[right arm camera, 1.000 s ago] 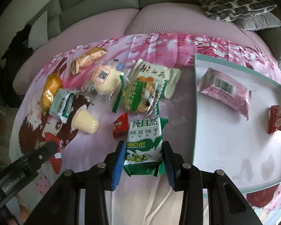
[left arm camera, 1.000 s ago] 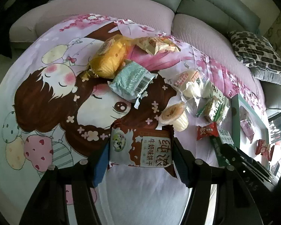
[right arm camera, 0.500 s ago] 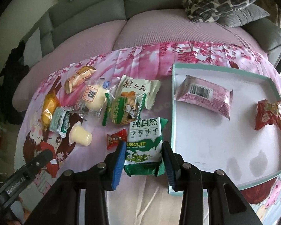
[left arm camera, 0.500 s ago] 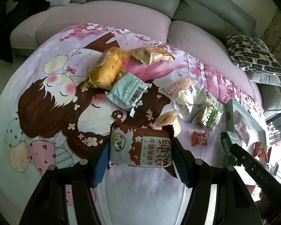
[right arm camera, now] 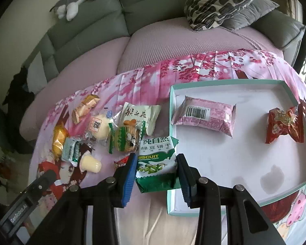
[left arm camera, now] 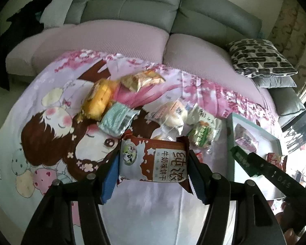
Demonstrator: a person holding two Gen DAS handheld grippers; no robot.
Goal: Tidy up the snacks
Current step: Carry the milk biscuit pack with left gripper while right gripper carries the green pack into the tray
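My left gripper [left arm camera: 154, 170] is shut on a brown milk biscuit pack [left arm camera: 154, 161], held above the cartoon cloth. My right gripper [right arm camera: 156, 175] is shut on a green mung bean biscuit pack [right arm camera: 156, 165], held over the left rim of the teal-edged white tray [right arm camera: 224, 157]. The tray holds a pink pack [right arm camera: 205, 117] and a red pack [right arm camera: 284, 125]. The right gripper with its green pack [left arm camera: 242, 160] also shows in the left wrist view, by the tray [left arm camera: 231, 134].
Loose snacks lie on the cloth: a yellow cake [left arm camera: 98, 100], a mint pack [left arm camera: 116, 119], an orange pack [left arm camera: 141, 80], a bun [right arm camera: 100, 127], green cookie packs [right arm camera: 125, 136], a jelly cup [right arm camera: 90, 163], a small red candy [right arm camera: 121, 162]. A sofa and a patterned cushion [right arm camera: 220, 1] stand behind.
Both grippers have lifted and moved right with their packs. The green pack now hangs over the tray's left rim; it was left of the tray before.
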